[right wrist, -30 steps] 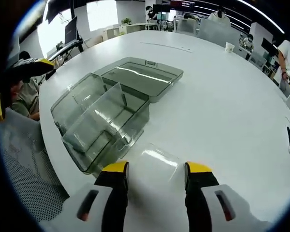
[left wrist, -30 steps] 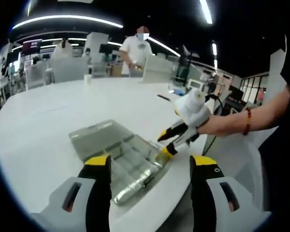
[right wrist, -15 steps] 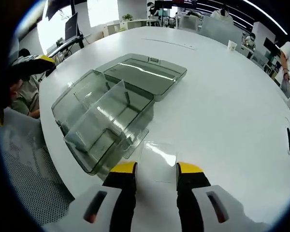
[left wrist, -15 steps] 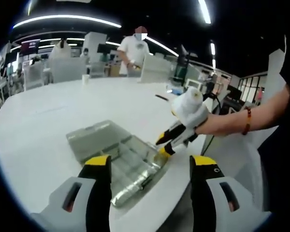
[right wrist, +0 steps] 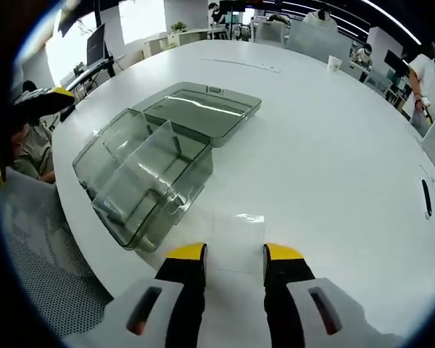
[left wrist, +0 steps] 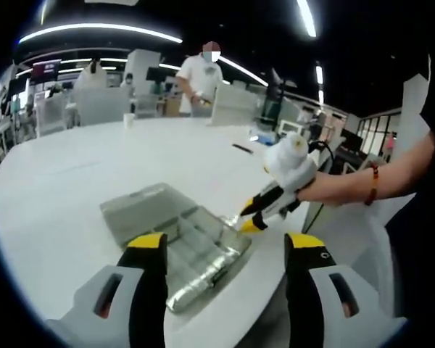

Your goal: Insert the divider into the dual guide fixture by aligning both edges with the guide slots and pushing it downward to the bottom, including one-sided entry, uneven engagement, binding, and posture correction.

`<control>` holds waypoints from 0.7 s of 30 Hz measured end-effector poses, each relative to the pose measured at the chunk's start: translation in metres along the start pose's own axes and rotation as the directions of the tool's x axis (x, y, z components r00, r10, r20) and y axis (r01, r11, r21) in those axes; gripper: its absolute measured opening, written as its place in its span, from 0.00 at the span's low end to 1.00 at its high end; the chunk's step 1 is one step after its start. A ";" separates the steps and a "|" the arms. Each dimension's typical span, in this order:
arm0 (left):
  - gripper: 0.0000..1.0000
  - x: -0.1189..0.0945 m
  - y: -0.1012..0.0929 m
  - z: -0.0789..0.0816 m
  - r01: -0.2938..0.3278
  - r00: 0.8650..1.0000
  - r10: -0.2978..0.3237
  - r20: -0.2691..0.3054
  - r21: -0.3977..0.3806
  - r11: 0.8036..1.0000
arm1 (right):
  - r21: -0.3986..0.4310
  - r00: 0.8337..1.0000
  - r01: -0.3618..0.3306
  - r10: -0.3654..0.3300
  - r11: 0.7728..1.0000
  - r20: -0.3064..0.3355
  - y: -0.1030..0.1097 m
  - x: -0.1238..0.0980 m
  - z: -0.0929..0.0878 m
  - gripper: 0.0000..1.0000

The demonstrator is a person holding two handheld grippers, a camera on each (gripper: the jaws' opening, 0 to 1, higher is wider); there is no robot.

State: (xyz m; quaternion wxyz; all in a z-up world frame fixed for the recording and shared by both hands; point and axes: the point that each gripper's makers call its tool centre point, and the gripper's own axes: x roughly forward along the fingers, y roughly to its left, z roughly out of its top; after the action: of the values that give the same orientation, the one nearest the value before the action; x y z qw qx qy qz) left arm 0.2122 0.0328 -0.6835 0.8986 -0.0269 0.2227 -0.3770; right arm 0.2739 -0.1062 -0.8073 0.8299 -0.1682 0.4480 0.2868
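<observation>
White round worktop carries the clear fixture near its edge. The transparent divider, flat a second ago, is now pinched and lifted clear by the right gripper, ready for alignment. The left gripper is held level, fingers apart, empty.

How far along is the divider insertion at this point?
Early. The clear divider is pinched in the right tool, apparently raised off the white table and apart from the transparent box, whose lid lies open. The left tool is open and empty. Aligning with the slots and pushing down remain.
</observation>
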 end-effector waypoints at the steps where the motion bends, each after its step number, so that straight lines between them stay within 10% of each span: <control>1: 0.64 0.000 0.000 0.001 -0.004 1.000 0.004 0.000 0.001 1.000 | 0.007 1.000 0.001 -0.001 1.000 0.010 -0.001 -0.002 0.002 0.26; 21: 0.60 0.014 -0.011 0.011 0.001 0.999 0.001 0.034 -0.062 0.998 | -0.060 0.979 -0.019 0.031 0.998 0.202 0.014 -0.047 0.050 0.26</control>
State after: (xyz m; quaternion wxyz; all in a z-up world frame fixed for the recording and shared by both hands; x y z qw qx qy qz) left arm 0.2185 0.0140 -0.6766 0.9010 -0.0614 0.2189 -0.3695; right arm 0.2778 -0.0837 -0.7411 0.8624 -0.1564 0.3544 0.3259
